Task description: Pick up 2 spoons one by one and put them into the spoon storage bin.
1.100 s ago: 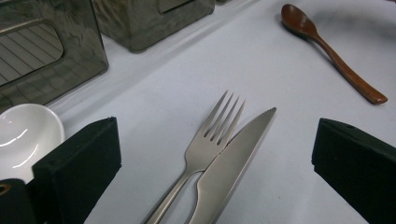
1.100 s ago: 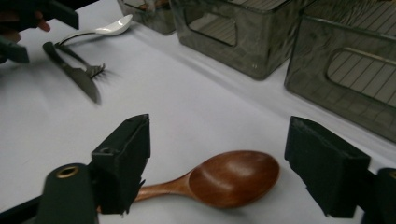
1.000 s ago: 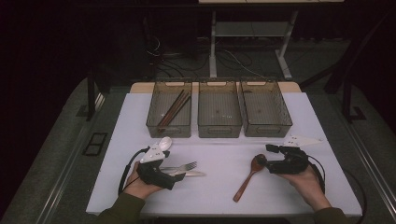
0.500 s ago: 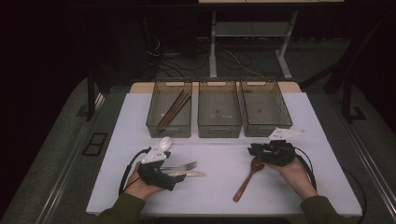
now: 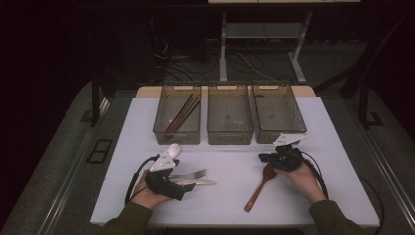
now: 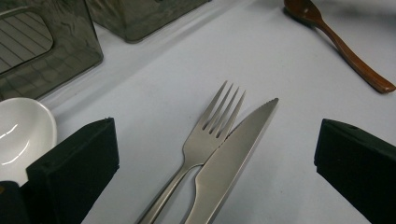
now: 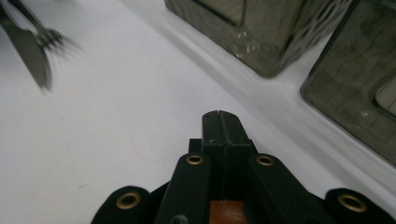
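A steel fork (image 5: 195, 174) (image 6: 210, 126) and a steel knife (image 5: 200, 182) (image 6: 233, 154) lie side by side on the white table (image 5: 225, 196). My left gripper (image 5: 182, 180) (image 6: 217, 126) is open, one jaw on each side of them. A brown wooden spoon (image 5: 259, 188) (image 6: 345, 51) lies to the right, bowl end toward the bins. My right gripper (image 5: 263, 158) (image 7: 220, 114) hovers just above that bowl end, jaws shut together with nothing between the tips. A white ceramic spoon (image 5: 173, 149) (image 6: 21, 135) lies beside my left gripper.
Three translucent grey bins stand in a row at the back: the left bin (image 5: 159, 125) holds dark chopsticks (image 5: 182, 113), the middle bin (image 5: 230, 134) and right bin (image 5: 299, 120) look nearly bare. Bin corners (image 7: 261, 42) show close ahead in the right gripper view.
My right gripper has moved left and slightly toward the bins, from right of the wooden spoon to over its bowl end. The left gripper has stayed put.
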